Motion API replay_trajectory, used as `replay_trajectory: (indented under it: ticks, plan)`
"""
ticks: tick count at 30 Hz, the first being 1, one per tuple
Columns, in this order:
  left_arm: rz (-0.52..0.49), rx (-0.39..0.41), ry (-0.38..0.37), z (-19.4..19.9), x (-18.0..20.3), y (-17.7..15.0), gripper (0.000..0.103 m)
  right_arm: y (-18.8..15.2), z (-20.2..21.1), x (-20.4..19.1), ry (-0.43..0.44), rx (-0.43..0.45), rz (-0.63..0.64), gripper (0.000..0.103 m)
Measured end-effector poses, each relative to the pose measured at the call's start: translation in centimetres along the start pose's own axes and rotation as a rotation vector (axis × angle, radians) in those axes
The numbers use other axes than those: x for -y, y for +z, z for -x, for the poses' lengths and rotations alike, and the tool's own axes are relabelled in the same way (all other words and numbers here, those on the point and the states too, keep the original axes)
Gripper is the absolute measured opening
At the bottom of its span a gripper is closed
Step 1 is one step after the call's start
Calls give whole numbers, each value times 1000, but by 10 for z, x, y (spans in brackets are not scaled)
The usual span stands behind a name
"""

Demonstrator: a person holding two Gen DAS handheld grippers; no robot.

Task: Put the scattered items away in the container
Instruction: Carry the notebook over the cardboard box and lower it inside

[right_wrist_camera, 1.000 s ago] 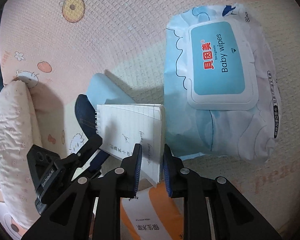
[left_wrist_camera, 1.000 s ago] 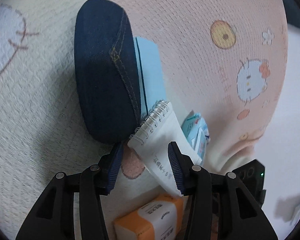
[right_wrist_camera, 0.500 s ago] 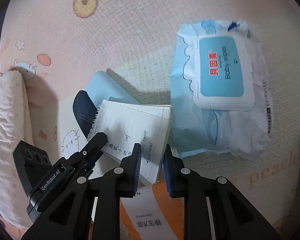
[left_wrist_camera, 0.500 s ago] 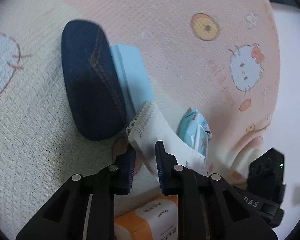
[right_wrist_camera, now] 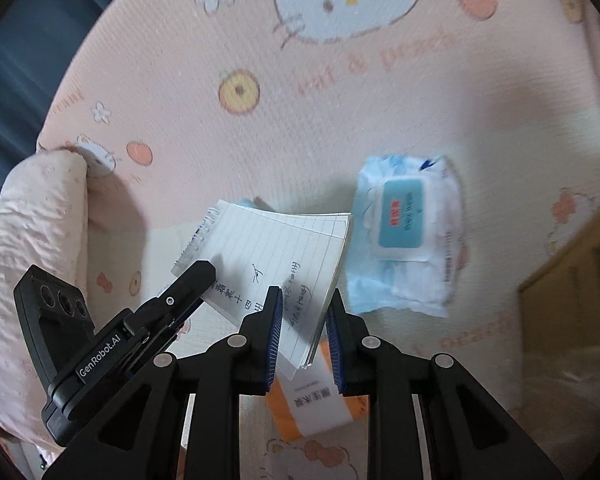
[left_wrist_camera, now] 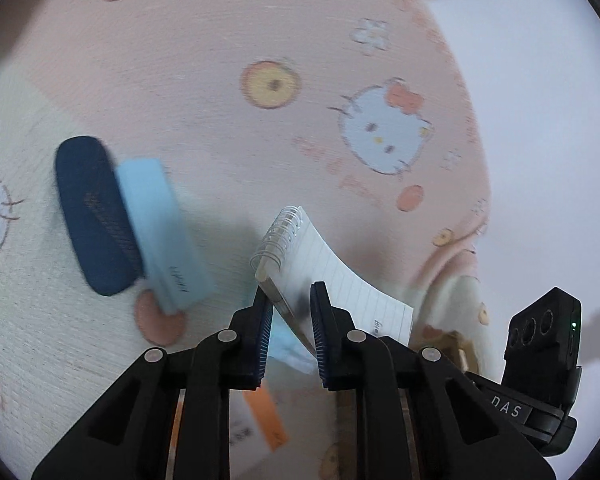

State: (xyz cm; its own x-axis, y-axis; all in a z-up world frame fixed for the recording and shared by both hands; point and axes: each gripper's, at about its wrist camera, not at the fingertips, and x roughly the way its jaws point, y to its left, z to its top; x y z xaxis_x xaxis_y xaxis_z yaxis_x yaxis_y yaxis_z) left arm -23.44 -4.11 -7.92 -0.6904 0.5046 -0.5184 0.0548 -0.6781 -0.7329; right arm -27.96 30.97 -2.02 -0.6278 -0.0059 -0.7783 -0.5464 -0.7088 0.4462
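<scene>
Both sets of fingers are clamped on the same spiral notebook point(right_wrist_camera: 276, 264). My left gripper point(left_wrist_camera: 290, 312) pinches the corner nearest the wire binding; my right gripper point(right_wrist_camera: 302, 320) pinches the bottom edge of the page stack near the opposite corner. The notebook hangs clear of the bed cover point(right_wrist_camera: 340, 112), and the top sheet bows upward between the two grips.

Below the notebook, an orange-and-white tissue pack point(right_wrist_camera: 316, 404) lies on the cover. Just to the right sits the baby wipes pack point(right_wrist_camera: 408, 232). In the left wrist view a dark denim case point(left_wrist_camera: 88, 216) and a light blue box point(left_wrist_camera: 160, 228) lie touching each other, well apart from the lifted notebook. A brown cardboard edge point(right_wrist_camera: 572, 280) shows at the far right of the right wrist view. I judge this to be the container, but cannot confirm it.

Risks from here:
- Two grips on one flexible pad: if my hands drift apart or twist out of step, the pages could tear at the spiral or buckle.
- The right fingers appear to hold loose sheets only, so the stack could fan out or slip.
- If one grip lets go early, the notebook would swing on the other.
- Four items remain on the bed; a low carry could knock the wipes.
</scene>
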Motion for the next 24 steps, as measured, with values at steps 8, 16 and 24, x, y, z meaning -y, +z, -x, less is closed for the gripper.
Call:
replay_trajectory:
  ticks: [8, 16, 24]
  plan:
    - [-87, -27, -55, -1, 63, -18, 21, 9, 59, 29, -1, 93, -43, 19]
    - [-220, -103, -122, -24, 143, -44, 21, -31, 116, 90, -28, 212, -137, 19]
    - [-363, -228, -196, -64, 239, -97, 21, -74, 181, 169, -90, 324, -271, 20]
